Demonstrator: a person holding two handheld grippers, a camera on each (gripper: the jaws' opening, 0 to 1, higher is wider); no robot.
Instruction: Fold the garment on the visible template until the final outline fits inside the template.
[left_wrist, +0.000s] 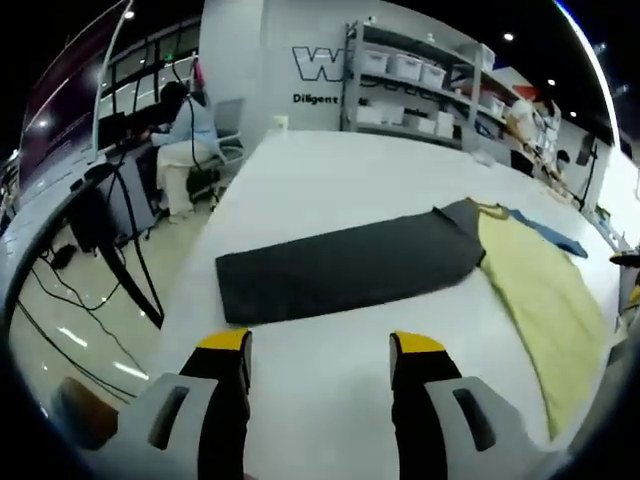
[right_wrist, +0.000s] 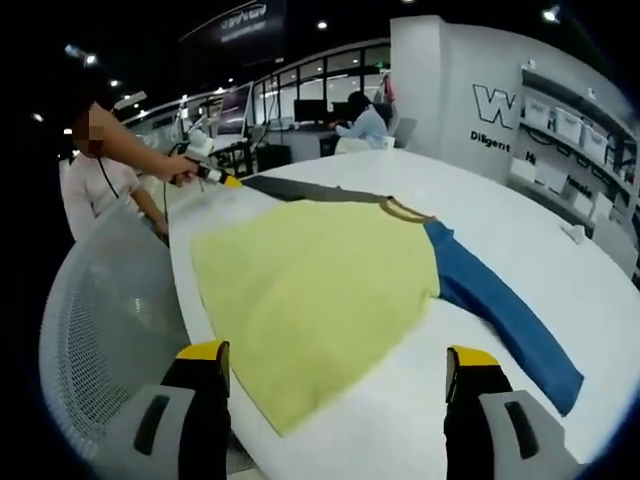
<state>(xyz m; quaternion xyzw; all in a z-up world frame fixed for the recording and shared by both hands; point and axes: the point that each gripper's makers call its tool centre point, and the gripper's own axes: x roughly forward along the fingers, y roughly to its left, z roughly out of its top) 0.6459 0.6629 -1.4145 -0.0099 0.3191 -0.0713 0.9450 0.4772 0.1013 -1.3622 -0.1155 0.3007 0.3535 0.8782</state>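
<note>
Lying flat on white table (right_wrist: 520, 215), garment (right_wrist: 320, 280), mesh chair (right_wrist: 100, 320) beside

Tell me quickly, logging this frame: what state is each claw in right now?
Left claw: open, holding nothing, above the table.
Right claw: open, holding nothing, over the yellow garment.

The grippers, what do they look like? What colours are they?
Each gripper has two black jaws with yellow tips, fixed on pale grey plastic mounts with dark slots. The left gripper and the right gripper look the same. In the right gripper view the left gripper shows far off, pale with a yellow tip. The person holding it wears a white top.
</note>
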